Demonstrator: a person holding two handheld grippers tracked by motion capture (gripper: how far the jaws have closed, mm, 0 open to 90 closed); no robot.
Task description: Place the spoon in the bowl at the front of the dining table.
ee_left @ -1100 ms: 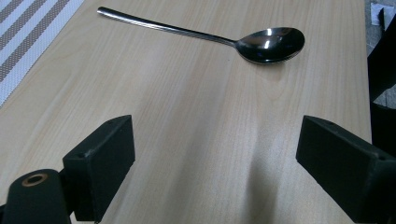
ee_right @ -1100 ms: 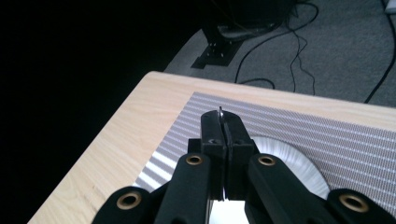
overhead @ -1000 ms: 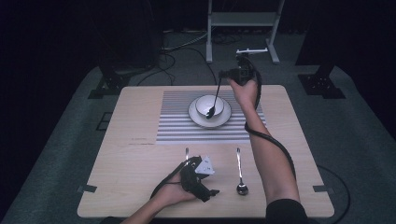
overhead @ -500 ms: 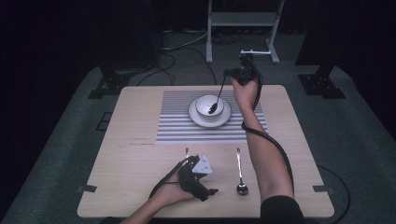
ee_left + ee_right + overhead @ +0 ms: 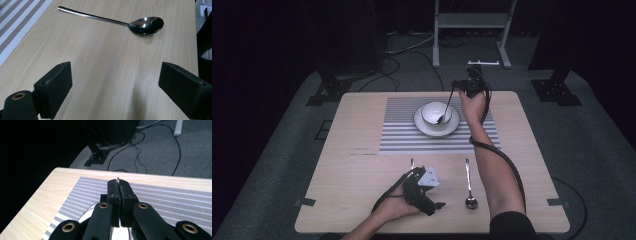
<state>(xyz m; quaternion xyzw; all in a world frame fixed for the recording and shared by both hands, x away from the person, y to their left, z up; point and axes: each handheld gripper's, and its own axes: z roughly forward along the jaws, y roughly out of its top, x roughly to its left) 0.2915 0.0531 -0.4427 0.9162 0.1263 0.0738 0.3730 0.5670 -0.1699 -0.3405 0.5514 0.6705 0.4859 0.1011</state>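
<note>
Your right gripper (image 5: 119, 185) has its two black jaws pressed together on a thin metal handle (image 5: 117, 179), whose tip pokes out just above them. Beneath lies the grey striped placemat (image 5: 160, 197) on the pale wooden table (image 5: 37, 200), with cables (image 5: 140, 152) on the carpet beyond.

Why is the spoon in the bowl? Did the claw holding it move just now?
Yes. Judged against the bowl, the right claw drifted slightly toward the table's far edge, with its spoon dipping into the bowl.
</note>
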